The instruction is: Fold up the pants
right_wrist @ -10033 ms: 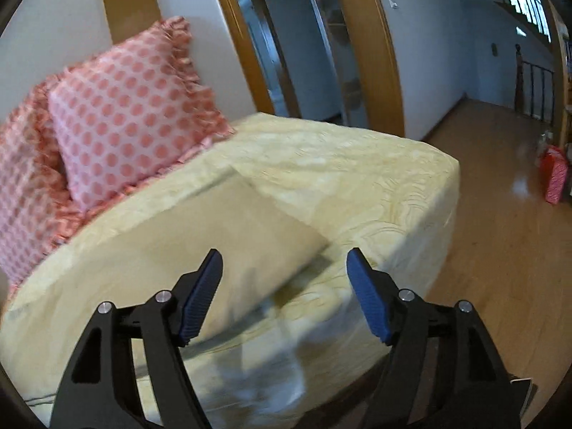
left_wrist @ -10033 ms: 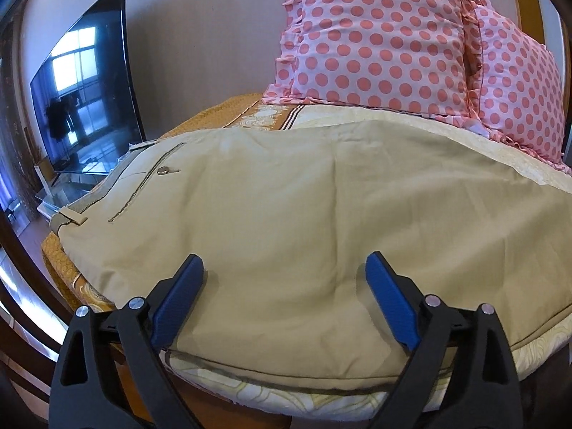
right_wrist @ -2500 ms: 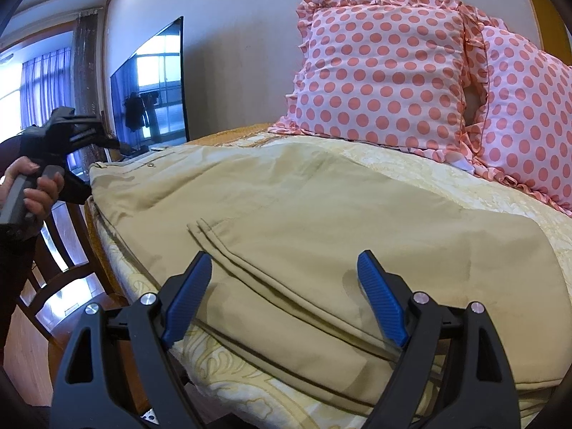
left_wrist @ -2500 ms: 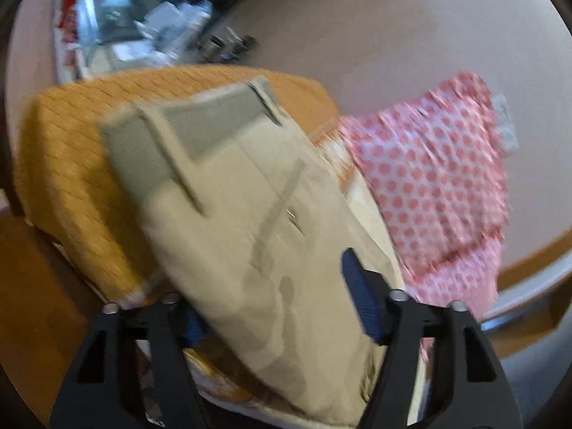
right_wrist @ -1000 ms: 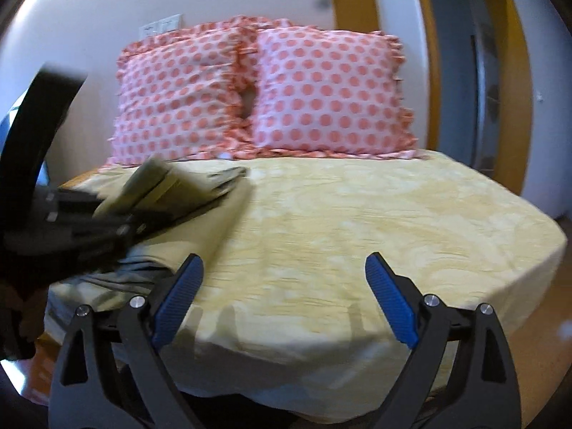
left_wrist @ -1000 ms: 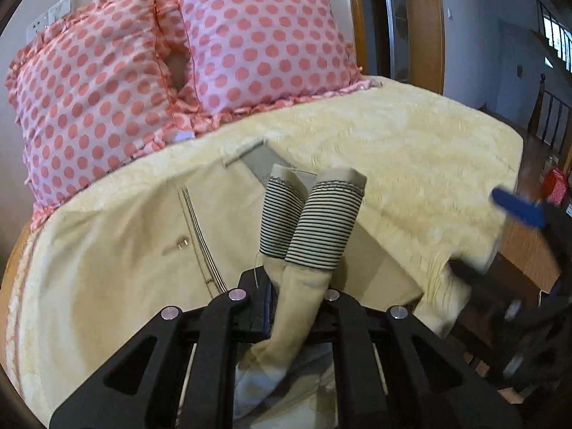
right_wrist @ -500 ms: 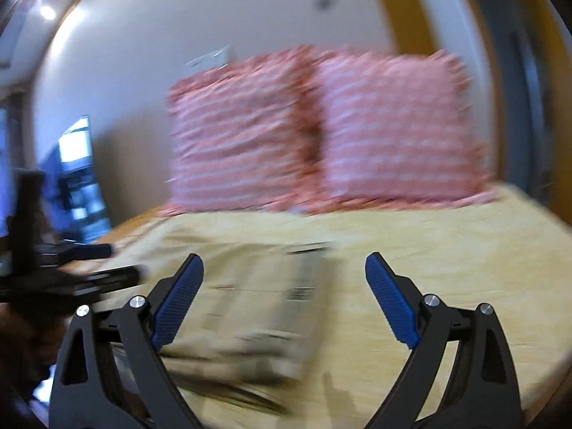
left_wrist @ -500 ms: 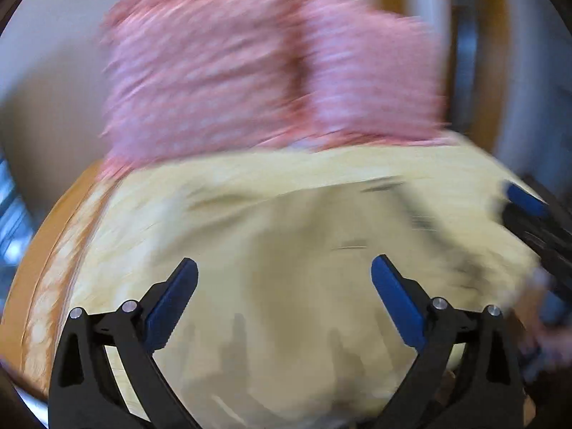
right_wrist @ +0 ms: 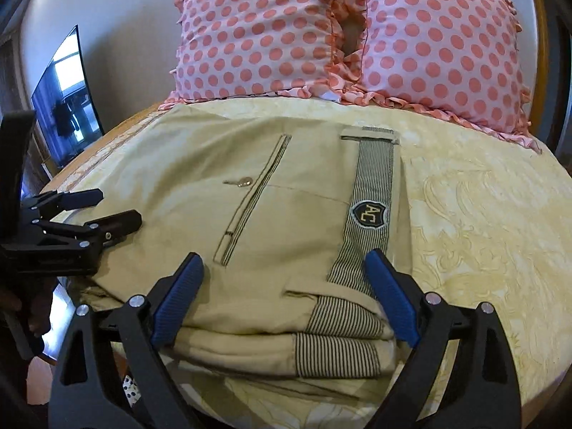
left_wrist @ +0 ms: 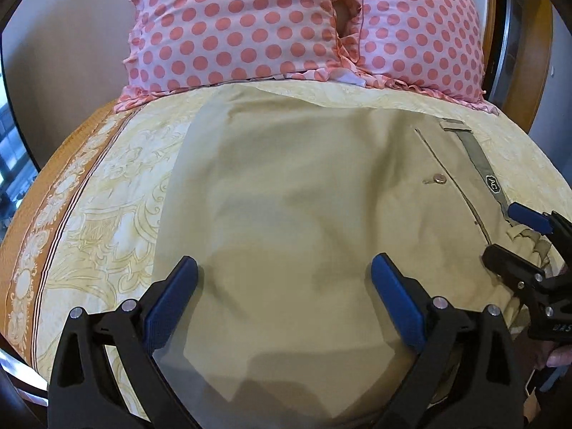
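Khaki pants [left_wrist: 307,214] lie folded flat on bed [left_wrist: 107,193], filling centre of both views. Striped waistband [right_wrist: 371,193] with badge runs 12 to 6 o'clock in right view. Pillows [left_wrist: 250,25] at 12 o'clock. TV [right_wrist: 66,96] at 9 o'clock. Left gripper [left_wrist: 284,291] spread wide, holding nothing, above pants. Right gripper [right_wrist: 284,291] spread wide, holding nothing, over waistband end.
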The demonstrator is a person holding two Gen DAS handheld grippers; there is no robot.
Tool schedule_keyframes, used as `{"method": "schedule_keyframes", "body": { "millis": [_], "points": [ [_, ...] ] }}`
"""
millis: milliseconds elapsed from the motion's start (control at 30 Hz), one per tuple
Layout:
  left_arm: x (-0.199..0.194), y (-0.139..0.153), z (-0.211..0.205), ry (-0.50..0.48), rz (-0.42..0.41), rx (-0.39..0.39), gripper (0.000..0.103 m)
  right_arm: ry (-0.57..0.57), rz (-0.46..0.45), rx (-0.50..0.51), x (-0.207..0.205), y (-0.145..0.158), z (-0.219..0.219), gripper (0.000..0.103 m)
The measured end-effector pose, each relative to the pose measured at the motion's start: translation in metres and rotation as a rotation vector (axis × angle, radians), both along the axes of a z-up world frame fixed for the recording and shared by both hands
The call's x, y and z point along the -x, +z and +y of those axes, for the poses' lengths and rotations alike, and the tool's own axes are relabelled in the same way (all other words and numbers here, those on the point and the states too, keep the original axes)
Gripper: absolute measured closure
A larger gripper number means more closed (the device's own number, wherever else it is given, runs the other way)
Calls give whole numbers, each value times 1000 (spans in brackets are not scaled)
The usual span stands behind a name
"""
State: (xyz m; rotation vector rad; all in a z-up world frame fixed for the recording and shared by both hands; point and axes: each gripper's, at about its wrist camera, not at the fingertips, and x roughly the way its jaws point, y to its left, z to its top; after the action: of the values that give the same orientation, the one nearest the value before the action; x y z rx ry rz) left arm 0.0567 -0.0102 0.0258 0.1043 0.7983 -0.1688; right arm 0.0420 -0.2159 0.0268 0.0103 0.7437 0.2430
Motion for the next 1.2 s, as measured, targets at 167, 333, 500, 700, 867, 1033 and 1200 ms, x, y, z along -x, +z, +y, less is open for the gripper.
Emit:
{"method": "schedule_keyframes", "body": {
  "millis": [167,333,500,700,867,1033,1200],
  "points": [
    [2,14,11,4,-1,19,5,9,15,-76,-6,18,-18,11],
    [-17,36,38,48,-35,8,5,-132,82,-222,-51,23,-81,13],
    [-55,32,71,25,91,213,10,-129,169,-360,-71,-1,-98,31],
    [-70,21,78,16,149,278,13,-97,168,-368,-73,-6,-91,44],
    [-83,11,73,-29,216,323,16,-107,166,-388,-81,-7,-94,53],
    [-97,11,71,-54,232,341,22,-70,197,-446,-81,-9,-97,69],
    [-97,11,66,-60,218,281,39,-57,223,-502,-87,-14,-103,74]
  ]
}}
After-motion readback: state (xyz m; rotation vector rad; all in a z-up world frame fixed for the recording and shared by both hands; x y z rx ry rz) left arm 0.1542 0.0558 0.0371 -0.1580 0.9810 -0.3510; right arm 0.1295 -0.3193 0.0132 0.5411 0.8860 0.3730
